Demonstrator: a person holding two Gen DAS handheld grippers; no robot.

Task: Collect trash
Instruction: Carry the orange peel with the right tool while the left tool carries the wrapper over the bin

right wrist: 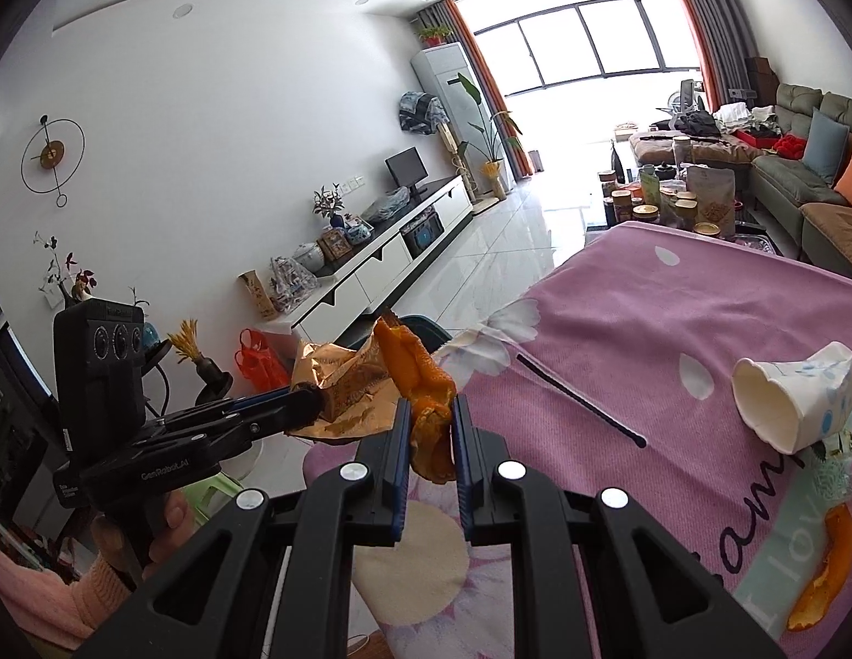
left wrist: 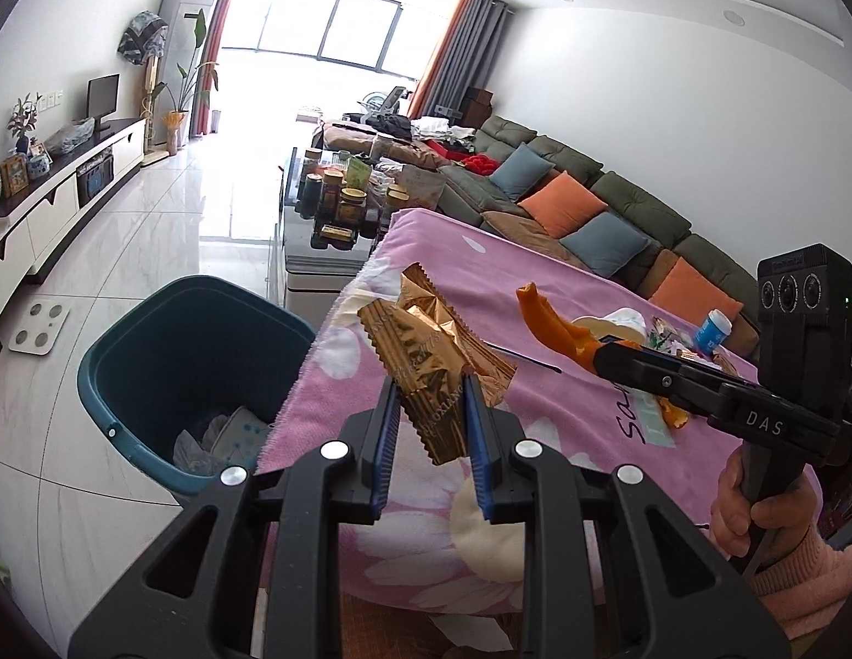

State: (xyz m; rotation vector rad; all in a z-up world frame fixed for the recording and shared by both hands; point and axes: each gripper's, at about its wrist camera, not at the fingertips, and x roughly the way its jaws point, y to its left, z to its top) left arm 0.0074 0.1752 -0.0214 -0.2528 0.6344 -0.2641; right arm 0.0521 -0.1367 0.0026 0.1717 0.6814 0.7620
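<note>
The teal bin (left wrist: 190, 379) stands on the floor just off the pink blanket's (left wrist: 536, 285) left edge; your left gripper (left wrist: 431, 412) pinches the gold wrapper (left wrist: 426, 362) above that edge; your right gripper (right wrist: 431, 428) pinches the orange peel (right wrist: 420, 384); carry both well over the rim before letting go, wrapper first.

The teal bin (left wrist: 195, 373) hides most of its contents; only pale crumpled paper (left wrist: 223, 439) shows. A blue-capped item (left wrist: 711, 329) is half hidden behind the right hand-held gripper (left wrist: 596, 357), possibly a small bottle. Print on the gold wrapper (left wrist: 431, 368) is too blurred to read.
</note>
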